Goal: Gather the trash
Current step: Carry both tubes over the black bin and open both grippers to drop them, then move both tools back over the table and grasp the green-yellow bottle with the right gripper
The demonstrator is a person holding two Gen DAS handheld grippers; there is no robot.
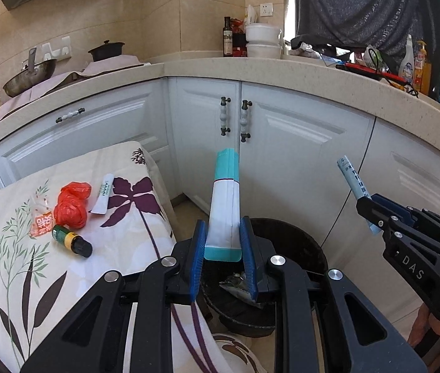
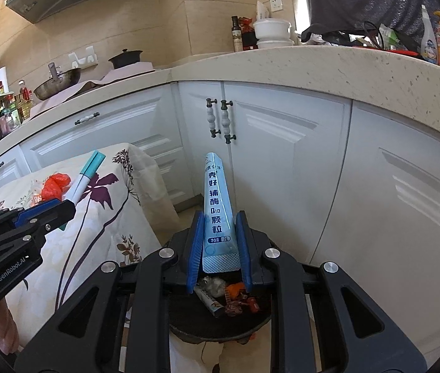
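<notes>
My left gripper (image 1: 223,229) is shut on a white sachet with teal ends (image 1: 224,208), held upright above the dark round trash bin (image 1: 300,245). My right gripper (image 2: 219,228) is shut on a light-blue sachet with dark printed characters (image 2: 218,208), also over the bin (image 2: 220,320), where wrappers lie inside. Each gripper appears in the other's view: the right gripper (image 1: 372,208) at the right, the left gripper (image 2: 64,208) at the left. On the flowered cloth lie a crumpled red bag (image 1: 72,203), a small green-yellow bottle (image 1: 70,240), a white sachet (image 1: 104,194) and an orange packet (image 1: 42,222).
White cabinet doors (image 1: 282,143) with dark handles stand just behind the bin. The cloth-covered table (image 1: 17,264) is to the left of the bin. A counter (image 1: 282,65) above carries bottles, bowls and a wok. A person's hand (image 1: 422,329) shows under the right gripper.
</notes>
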